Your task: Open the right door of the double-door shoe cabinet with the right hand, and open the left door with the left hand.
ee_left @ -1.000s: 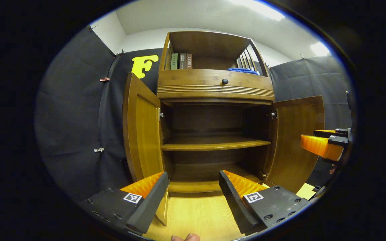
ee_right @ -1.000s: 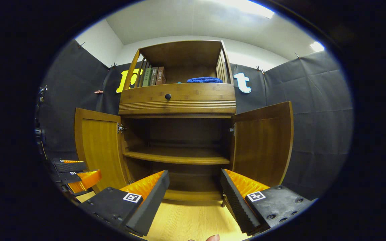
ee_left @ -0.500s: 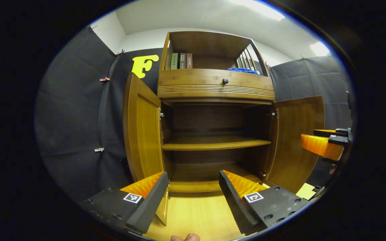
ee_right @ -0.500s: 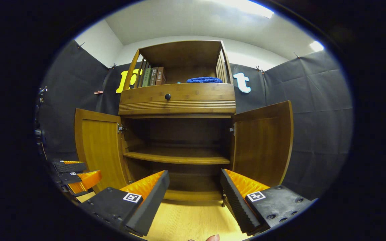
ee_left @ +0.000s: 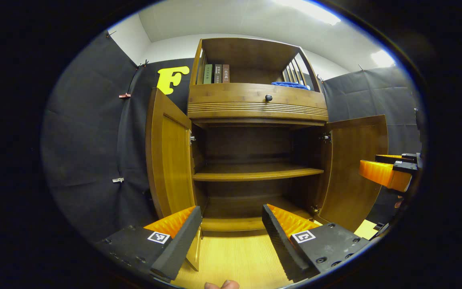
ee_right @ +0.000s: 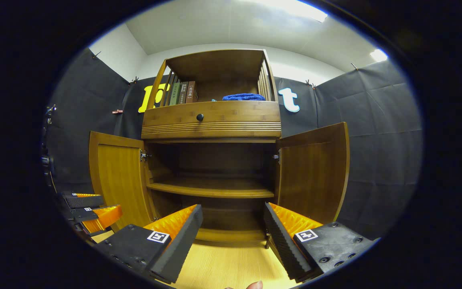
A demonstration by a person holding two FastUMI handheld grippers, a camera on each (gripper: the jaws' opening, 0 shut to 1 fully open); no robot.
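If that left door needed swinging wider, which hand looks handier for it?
Probably the left. The left gripper is open with the left door just beside its fingers; the right gripper sits nearer the right door.

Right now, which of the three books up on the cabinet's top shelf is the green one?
The green book is the leftmost of the three, nearest the slatted side rail. The brown book and the reddish-brown book stand to its right.

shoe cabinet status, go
Left gripper open, empty. Right gripper open, empty. Left door and right door swung wide. Nothing in the way.
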